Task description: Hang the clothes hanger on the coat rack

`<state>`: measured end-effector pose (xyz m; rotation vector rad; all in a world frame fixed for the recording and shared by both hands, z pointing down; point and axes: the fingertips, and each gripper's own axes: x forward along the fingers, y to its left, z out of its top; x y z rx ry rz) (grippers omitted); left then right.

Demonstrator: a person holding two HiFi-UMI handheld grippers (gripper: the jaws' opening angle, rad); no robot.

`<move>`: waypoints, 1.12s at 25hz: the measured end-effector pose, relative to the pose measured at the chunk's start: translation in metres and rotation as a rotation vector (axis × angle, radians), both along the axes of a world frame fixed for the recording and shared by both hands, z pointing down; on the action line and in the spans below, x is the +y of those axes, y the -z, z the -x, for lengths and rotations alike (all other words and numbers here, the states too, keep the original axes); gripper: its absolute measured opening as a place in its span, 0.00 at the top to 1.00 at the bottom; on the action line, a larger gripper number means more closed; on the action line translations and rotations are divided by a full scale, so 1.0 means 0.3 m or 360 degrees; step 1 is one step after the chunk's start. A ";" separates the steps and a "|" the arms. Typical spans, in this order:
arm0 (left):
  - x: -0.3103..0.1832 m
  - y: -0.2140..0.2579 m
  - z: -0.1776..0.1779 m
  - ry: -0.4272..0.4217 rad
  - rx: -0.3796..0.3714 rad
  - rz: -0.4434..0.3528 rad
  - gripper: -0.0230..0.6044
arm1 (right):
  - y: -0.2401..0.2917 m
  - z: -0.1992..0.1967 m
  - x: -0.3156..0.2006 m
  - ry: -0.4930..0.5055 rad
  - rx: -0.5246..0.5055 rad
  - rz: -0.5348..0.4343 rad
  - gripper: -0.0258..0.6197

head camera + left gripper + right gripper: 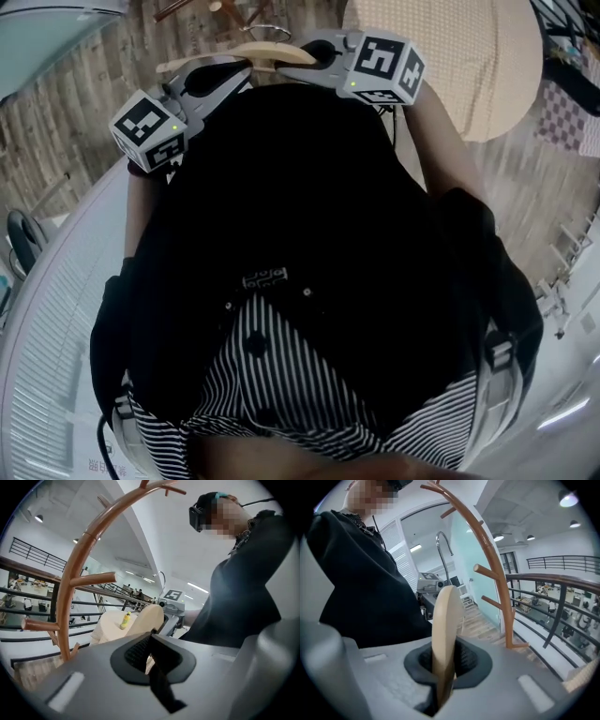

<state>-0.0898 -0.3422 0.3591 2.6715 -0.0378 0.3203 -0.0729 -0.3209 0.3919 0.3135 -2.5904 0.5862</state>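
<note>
Ahead, coat rack (82,559) before railing (28,566), bottle (125,619) on table (107,629) beyond hanger (149,618)

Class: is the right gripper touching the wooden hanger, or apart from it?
Touching. The right gripper view shows the right gripper with its jaws closed on the hanger, pressing both its sides.

No text, label or number is legible anywhere.

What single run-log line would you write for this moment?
left gripper: shut on wooden hanger | right gripper: shut on it | coat rack: wooden hanger not yet hung
</note>
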 end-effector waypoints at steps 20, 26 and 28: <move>-0.017 0.135 0.042 -0.0217 0.0243 -0.0107 0.96 | 0.106 0.109 -0.136 0.0296 -0.0014 -0.0014 0.94; 0.006 0.140 0.034 -0.0154 0.0230 -0.0096 0.96 | 0.117 0.119 -0.118 0.0386 -0.0011 -0.0011 0.94; 0.014 0.142 0.033 -0.0139 0.0239 -0.0094 0.96 | 0.120 0.119 -0.114 0.0418 -0.0007 -0.0007 0.94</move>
